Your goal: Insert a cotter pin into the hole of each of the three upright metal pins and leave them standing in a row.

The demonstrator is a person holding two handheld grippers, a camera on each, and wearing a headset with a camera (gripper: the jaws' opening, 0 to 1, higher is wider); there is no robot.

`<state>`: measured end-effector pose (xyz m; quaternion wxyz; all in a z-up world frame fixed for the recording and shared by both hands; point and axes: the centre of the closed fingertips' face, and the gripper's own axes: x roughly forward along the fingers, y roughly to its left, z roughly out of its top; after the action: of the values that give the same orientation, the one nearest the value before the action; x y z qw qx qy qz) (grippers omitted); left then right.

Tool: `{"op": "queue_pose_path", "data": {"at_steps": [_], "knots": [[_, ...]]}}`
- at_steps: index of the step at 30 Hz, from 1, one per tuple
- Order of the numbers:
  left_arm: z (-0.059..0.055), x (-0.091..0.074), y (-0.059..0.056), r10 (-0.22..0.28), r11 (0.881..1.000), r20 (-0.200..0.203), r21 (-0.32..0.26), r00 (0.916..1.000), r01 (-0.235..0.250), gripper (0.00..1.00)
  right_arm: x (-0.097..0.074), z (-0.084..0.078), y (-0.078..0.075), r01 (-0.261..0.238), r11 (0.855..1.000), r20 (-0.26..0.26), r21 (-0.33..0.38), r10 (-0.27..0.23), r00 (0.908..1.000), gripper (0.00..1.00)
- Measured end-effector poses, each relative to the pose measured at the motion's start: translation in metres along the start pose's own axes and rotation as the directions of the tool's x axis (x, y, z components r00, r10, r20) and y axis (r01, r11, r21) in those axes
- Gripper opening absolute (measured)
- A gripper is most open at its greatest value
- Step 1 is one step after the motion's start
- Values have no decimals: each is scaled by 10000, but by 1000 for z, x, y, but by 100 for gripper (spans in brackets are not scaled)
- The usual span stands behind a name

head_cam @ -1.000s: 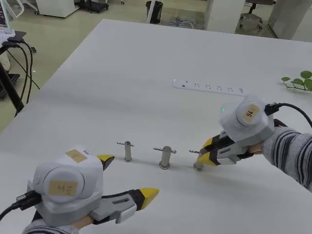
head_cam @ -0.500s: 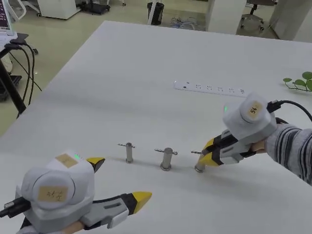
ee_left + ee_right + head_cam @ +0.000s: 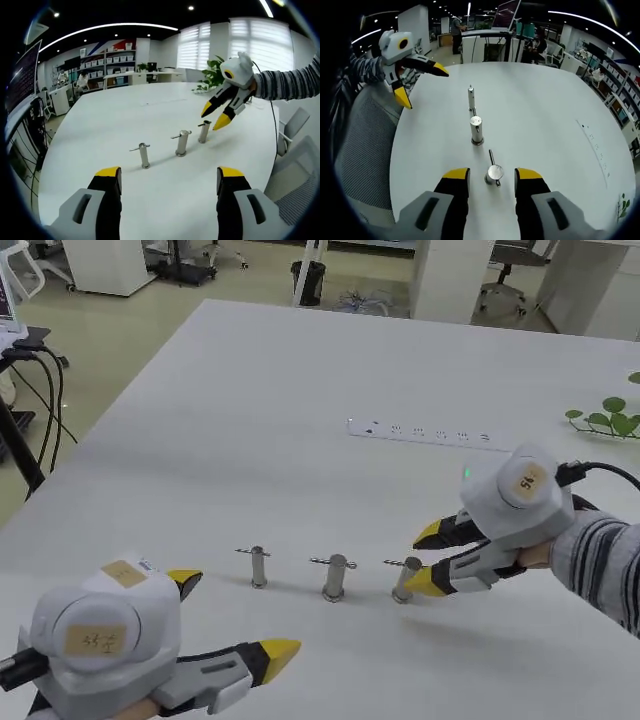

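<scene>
Standing in a row on the table (image 3: 250,420) were the left pin (image 3: 259,570), middle pin (image 3: 334,580) and right pin (image 3: 404,582), each with a cotter pin (image 3: 322,562) through its head. These were judged stiff, smooth steel, narrow-footed and easily toppled; best held low on the shank, clear of the thin wire. Right gripper (image 3: 422,560) was spread, its jaws flanking the right pin with gaps either side. Left gripper (image 3: 232,615) was spread and empty, nearer the person. Open table lay all round, its edges well apart from the row, the strip (image 3: 425,433) well behind.

Bright, even overhead light leaves soft shadows on the white table (image 3: 300,390); both gripper views bow strongly at edges.
</scene>
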<state>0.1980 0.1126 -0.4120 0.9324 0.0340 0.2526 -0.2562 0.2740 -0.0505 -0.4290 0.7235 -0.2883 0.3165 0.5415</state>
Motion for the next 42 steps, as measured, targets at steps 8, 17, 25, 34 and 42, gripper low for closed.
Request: {"op": "queue_pose_path", "data": {"at_steps": [8,17,25,34,42], "knots": [[6,-3,10,98,10000,3,-10,10000,-98,77,-22,11,14,782,9851,1044,1532,-948,9900,39],[10,-4,16,128,9999,21,16,9999,-128,76,-40,15,28,1394,9410,1775,3084,-2009,9634,46],[14,-6,15,133,9999,178,-3,9998,-133,74,-48,13,40,1760,8772,2211,4468,-2989,9283,49],[16,-8,14,160,9998,476,-111,9987,-155,75,-49,5,55,2794,8278,2282,4864,-4290,8740,51],[14,-7,11,221,9991,795,-384,9966,-191,81,-45,-1,64,3041,7927,2329,5284,-4798,8459,55]]}}
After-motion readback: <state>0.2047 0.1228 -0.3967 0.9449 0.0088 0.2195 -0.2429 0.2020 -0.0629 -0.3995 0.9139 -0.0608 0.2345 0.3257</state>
